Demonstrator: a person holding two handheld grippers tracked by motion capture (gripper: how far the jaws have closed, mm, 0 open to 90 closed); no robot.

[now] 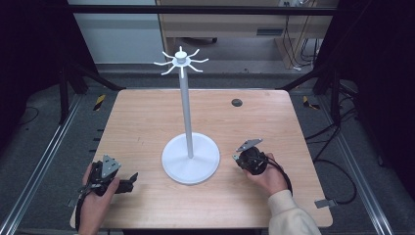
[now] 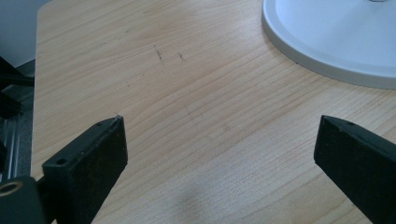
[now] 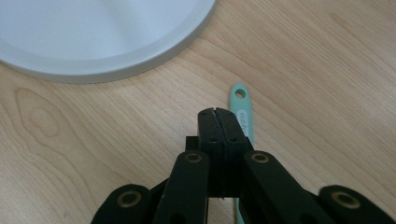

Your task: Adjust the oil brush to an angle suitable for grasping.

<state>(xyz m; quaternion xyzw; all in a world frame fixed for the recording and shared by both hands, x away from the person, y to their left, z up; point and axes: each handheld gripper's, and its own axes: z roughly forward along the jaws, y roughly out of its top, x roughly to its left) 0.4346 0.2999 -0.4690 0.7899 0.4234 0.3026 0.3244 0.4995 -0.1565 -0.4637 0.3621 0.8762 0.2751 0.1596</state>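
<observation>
— Teal handle [image 3: 243, 109]: where?
— Flat on table [image 3: 327, 56], just beside right gripper [image 3: 217, 114], near white stand [image 3: 93, 37].
— Right jaws?
— Pressed together, gripping nothing.
— Left gripper [image 2: 219, 140]?
— Spread wide over bare wood, empty, by same base.

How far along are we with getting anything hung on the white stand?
Nothing looks done: the hooks atop the white stand hang bare. In hand: the right gripper has its jaws pressed together beside a teal handle lying on the table; whether it grips it I cannot tell. The left gripper is open over bare wood. Any lifting and hanging would be left.
</observation>
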